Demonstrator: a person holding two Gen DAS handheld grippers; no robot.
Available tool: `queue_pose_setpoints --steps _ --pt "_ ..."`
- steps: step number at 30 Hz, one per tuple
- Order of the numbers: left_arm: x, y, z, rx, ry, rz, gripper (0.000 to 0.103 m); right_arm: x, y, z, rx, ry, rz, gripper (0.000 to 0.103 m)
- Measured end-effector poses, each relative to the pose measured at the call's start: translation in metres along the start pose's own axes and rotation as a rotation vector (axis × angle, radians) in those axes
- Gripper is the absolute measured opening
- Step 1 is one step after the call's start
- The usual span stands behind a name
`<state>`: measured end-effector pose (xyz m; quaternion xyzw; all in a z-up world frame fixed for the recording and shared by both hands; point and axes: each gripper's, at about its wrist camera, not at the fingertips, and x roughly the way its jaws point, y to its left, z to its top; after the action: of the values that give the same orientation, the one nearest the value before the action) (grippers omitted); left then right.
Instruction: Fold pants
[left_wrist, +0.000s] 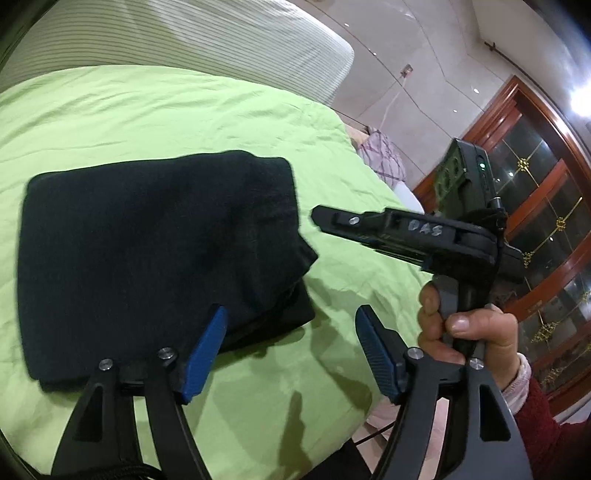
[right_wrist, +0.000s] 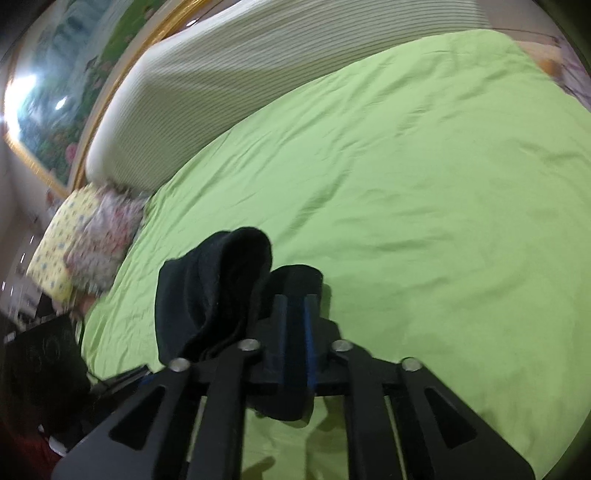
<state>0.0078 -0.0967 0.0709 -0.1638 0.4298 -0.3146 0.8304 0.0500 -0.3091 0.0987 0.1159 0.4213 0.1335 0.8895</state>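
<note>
The black pants (left_wrist: 147, 251) lie folded in a thick rectangle on the green bed sheet (left_wrist: 166, 110). My left gripper (left_wrist: 290, 354) is open, its blue pads apart, just above the near right corner of the pants. My right gripper (left_wrist: 321, 216) shows in the left wrist view, held in a hand to the right of the pants. In the right wrist view my right gripper (right_wrist: 295, 306) is shut on a fold of the black pants (right_wrist: 218, 284), which bunch up to the left of the fingers.
A striped white pillow or bolster (left_wrist: 229, 40) lies at the head of the bed. Patterned cushions (right_wrist: 85, 236) sit off the bed's side. A wooden glass-door cabinet (left_wrist: 535, 192) stands to the right. The bed edge (left_wrist: 388, 177) runs near the right gripper.
</note>
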Motion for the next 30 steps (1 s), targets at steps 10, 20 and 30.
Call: queue_pose_setpoints --steps 10,20,30 --pt "-0.05 0.044 -0.001 -0.114 -0.094 0.08 0.08 -0.006 0.046 0.0 -0.059 -0.078 -0.045 0.081" --pt "-0.075 0.1 0.01 -0.251 -0.148 0.15 0.081 0.016 0.055 0.007 -0.035 -0.056 -0.172 0.082" --pt "-0.067 0.127 0.013 -0.273 -0.108 0.185 0.082 0.033 0.032 -0.01 0.014 -0.005 -0.25 0.082"
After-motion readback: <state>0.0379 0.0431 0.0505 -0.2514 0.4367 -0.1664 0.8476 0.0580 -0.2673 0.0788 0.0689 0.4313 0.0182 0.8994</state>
